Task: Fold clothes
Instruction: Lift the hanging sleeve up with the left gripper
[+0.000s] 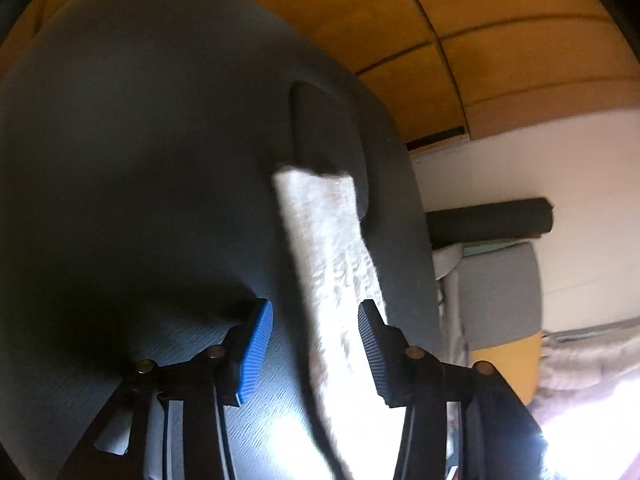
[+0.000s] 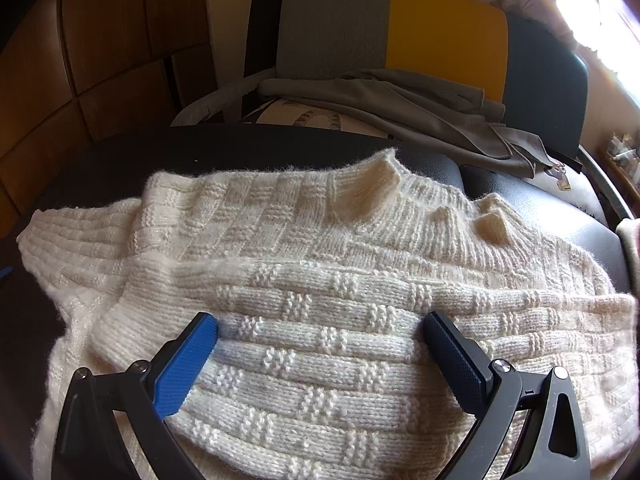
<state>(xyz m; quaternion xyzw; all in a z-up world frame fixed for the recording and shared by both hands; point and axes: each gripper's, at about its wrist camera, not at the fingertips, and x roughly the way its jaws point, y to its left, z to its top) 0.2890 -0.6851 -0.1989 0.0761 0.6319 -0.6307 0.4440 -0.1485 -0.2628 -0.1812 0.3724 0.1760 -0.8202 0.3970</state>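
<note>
sweater (image 2: pixel 320 300) on table (image 2: pixel 120 152), no writing legible

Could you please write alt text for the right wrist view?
A cream basket-weave knitted sweater lies spread on a black padded surface, with the open right gripper resting on it. Behind stands a grey, yellow and blue chair draped with grey clothing.

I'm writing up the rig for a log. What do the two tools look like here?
Both match: black angular frames, one bright blue ribbed pad and one dark textured pad. The left tool shows brass-coloured pivot pins; the right tool shows silver ones. No cables, markings or sleeves are clearly visible.
</note>
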